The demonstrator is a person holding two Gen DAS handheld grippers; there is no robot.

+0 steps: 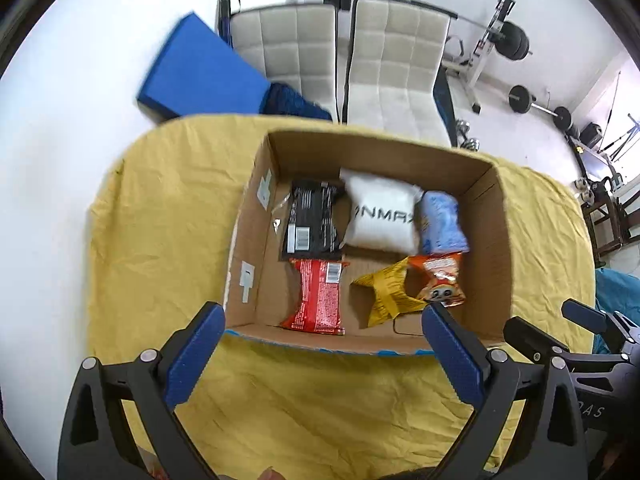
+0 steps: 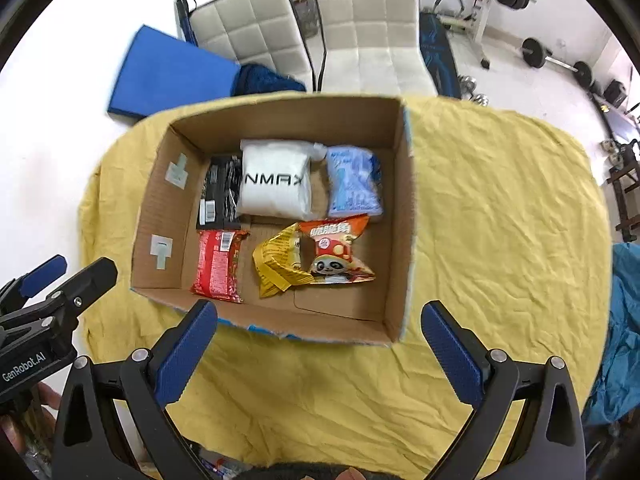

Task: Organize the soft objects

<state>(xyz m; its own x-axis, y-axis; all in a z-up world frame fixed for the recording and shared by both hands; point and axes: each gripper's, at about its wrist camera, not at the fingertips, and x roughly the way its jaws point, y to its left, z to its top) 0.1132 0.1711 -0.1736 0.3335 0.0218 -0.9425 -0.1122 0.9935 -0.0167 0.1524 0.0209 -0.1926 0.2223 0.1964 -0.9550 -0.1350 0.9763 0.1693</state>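
Yellow cloth (image 2: 500,220), filled box (image 2: 404,216).

A brown corrugated cardboard box (image 2: 404,216) with a blue-edged rim sits on a wrinkled mustard-yellow cloth (image 2: 500,216). Inside lie a white soft pouch with black lettering (image 2: 274,184), a pale blue printed packet (image 2: 352,184), a black wrapper with white barcode (image 2: 218,192), a red wrapper (image 2: 218,264), a crumpled golden-yellow packet (image 2: 276,264) and an orange panda-print snack bag (image 2: 336,252).

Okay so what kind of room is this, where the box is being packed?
Probably a home gym doubling as a spare room: a barbell lies on the floor, a weight bench stands at the back, and two padded chairs face the cloth-covered table.
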